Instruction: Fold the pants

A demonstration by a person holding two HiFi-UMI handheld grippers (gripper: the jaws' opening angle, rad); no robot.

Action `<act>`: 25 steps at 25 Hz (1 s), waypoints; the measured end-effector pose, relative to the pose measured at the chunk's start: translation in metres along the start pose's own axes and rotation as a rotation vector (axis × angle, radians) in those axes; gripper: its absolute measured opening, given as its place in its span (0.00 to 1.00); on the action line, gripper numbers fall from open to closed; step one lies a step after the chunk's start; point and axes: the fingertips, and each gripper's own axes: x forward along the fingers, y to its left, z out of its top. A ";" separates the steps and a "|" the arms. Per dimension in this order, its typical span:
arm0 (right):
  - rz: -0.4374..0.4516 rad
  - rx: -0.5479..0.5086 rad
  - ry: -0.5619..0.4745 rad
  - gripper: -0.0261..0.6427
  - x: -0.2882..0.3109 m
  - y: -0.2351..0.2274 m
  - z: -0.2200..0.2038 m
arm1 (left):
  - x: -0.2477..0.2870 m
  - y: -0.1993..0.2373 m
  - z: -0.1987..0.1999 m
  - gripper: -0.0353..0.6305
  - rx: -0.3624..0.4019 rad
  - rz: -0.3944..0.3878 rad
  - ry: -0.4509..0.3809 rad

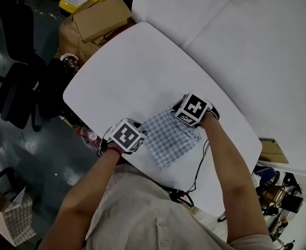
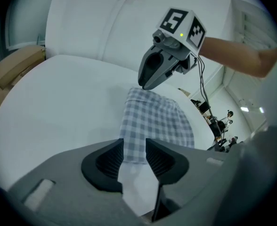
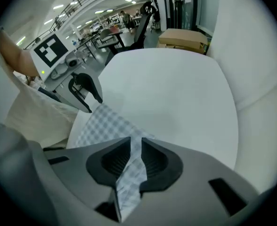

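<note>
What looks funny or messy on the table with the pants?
Nothing is spilled or torn. The folded checked pants lie flat on the white table, only rather close to its near edge. The one untidy bit: an end of the cloth runs up between the right gripper's jaws.

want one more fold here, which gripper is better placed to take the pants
Probably right: the right gripper has a ridge of the pants between its parted jaws, so closing would catch it. The left gripper has open jaws at the cloth's edge, mostly over table.

Blue-and-white checked pants (image 1: 168, 137), white table (image 1: 137, 66)
</note>
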 end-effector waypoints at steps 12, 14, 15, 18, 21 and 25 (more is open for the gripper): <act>0.031 0.019 0.266 0.07 0.046 -0.017 -0.009 | 0.030 0.018 -0.009 0.16 -0.049 -0.080 0.076; 0.064 0.093 0.236 0.07 0.042 -0.018 -0.008 | 0.028 0.017 -0.011 0.12 -0.069 -0.105 0.078; 0.082 0.139 0.211 0.07 0.039 -0.020 -0.007 | 0.027 0.016 -0.012 0.11 -0.076 -0.114 0.077; 0.132 0.274 0.138 0.07 0.027 -0.026 -0.007 | 0.025 0.013 -0.017 0.10 -0.090 -0.138 0.080; 0.138 0.341 0.095 0.07 0.019 -0.033 -0.009 | 0.018 0.008 -0.015 0.10 -0.092 -0.167 0.078; 0.108 0.366 0.048 0.06 0.007 -0.038 -0.004 | -0.002 0.003 -0.010 0.09 -0.072 -0.176 0.061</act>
